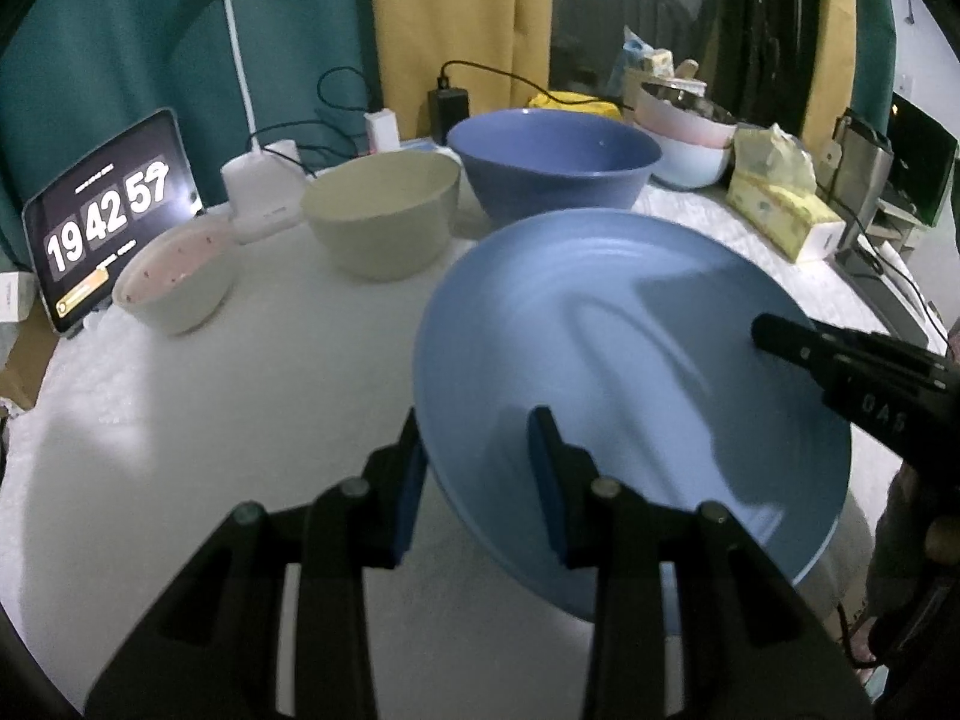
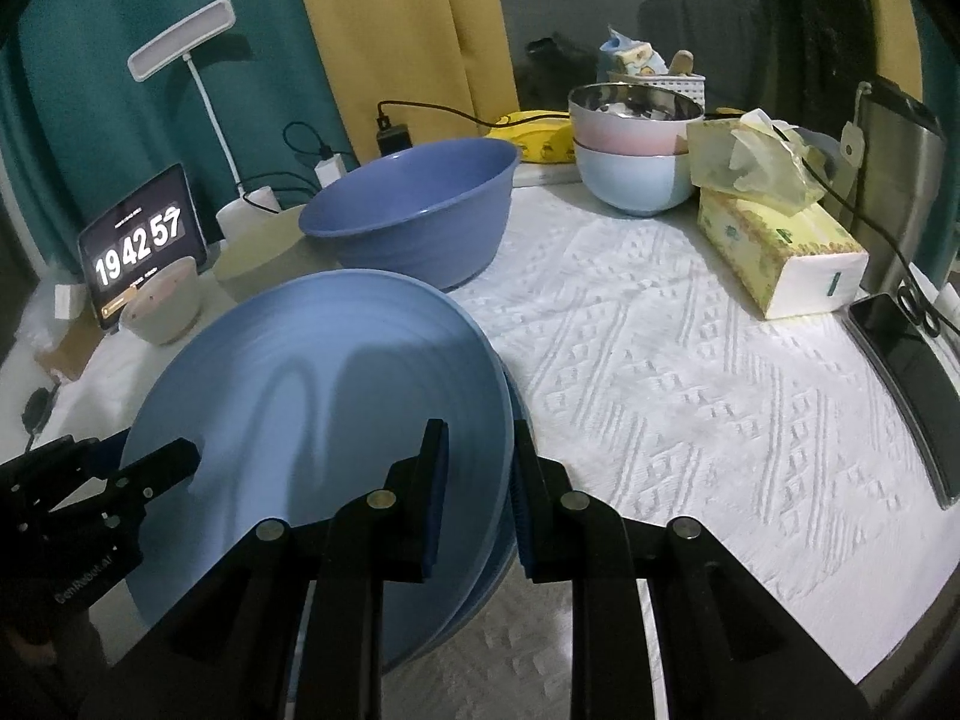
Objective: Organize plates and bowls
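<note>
Both grippers, left (image 1: 477, 468) and right (image 2: 477, 498), clamp blue plate (image 1: 600, 330) rim (bowls beyond empty)

Light blue plate (image 1: 600, 324), beige bowl (image 1: 381, 213).

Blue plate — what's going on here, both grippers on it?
Yes. A person with a gripper in each hand holds the light blue plate by opposite rims: left gripper on one edge, right gripper on the other. The plate is tilted, off the white tablecloth. The dark blue bowl, beige bowl and pink-lined bowl stand behind it, untouched.
</note>
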Action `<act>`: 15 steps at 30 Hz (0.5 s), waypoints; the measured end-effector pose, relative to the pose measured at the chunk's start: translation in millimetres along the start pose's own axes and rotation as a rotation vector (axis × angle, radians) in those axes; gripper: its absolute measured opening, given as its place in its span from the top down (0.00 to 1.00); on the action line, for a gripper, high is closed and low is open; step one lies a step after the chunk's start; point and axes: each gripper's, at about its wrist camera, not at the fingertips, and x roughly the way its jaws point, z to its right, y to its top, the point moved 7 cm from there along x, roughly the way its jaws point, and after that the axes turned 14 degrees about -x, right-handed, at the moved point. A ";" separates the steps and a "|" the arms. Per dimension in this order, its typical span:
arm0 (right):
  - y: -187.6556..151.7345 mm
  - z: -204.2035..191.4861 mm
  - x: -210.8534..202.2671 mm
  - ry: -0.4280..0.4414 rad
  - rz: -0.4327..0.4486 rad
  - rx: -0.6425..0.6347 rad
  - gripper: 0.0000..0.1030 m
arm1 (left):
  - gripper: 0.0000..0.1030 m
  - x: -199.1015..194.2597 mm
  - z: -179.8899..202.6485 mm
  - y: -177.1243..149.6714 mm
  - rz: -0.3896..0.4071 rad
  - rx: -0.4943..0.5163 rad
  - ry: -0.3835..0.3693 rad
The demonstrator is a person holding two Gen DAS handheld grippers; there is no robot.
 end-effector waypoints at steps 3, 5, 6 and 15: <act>-1.2 2.5 2.8 -0.003 -0.006 0.004 0.79 | 0.66 4.3 1.9 -0.8 -0.006 0.001 0.004; -1.8 3.2 3.8 -0.003 -0.008 0.006 0.79 | 0.65 8.3 2.2 -1.8 -0.017 0.001 0.008; -1.7 2.9 3.8 -0.003 -0.007 0.004 0.79 | 0.65 9.7 1.5 -2.0 -0.018 0.001 0.013; -1.8 7.5 2.3 -0.022 -0.015 0.028 0.77 | 0.64 10.5 0.7 -2.1 -0.024 0.008 0.029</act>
